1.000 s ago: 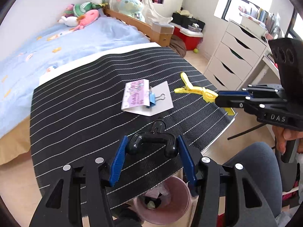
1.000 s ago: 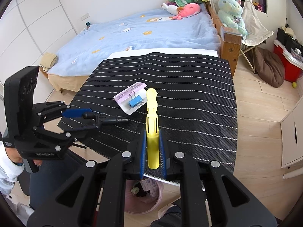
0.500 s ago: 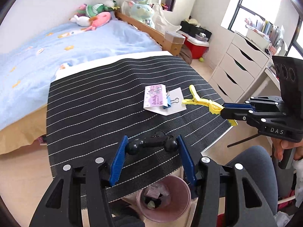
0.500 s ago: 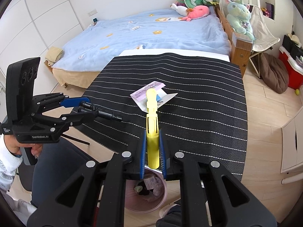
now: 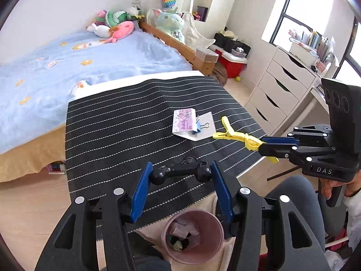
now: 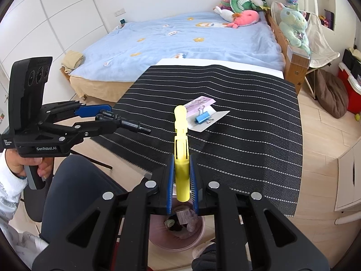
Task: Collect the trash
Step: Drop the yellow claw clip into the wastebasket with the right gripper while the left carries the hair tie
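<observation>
A black dumbbell-shaped piece (image 5: 180, 172) sits crosswise between the blue pads of my left gripper (image 5: 179, 167), which is shut on it above the near edge of the black striped mat (image 5: 112, 131). My right gripper (image 6: 181, 159) is shut on a yellow clip (image 6: 180, 135) that points forward over the mat. In the left wrist view the right gripper (image 5: 277, 145) and the yellow clip (image 5: 234, 133) come in from the right. In the right wrist view the left gripper (image 6: 101, 115) stands at the left with the black piece (image 6: 133, 126). A pink bin (image 5: 211, 228) with scraps inside stands below both grippers.
A white card with a purple label and a blue binder clip (image 5: 195, 127) lies on the mat (image 6: 248, 113). A bed with blue bedding (image 6: 191, 38) is behind the table. White drawers (image 5: 277, 90) stand to the right. A person's grey-clad knee (image 5: 293, 194) is beside the bin.
Both grippers have drawn back and upward from the mat with their objects held. The mat looks farther off and more of the pink bin shows beneath them.
</observation>
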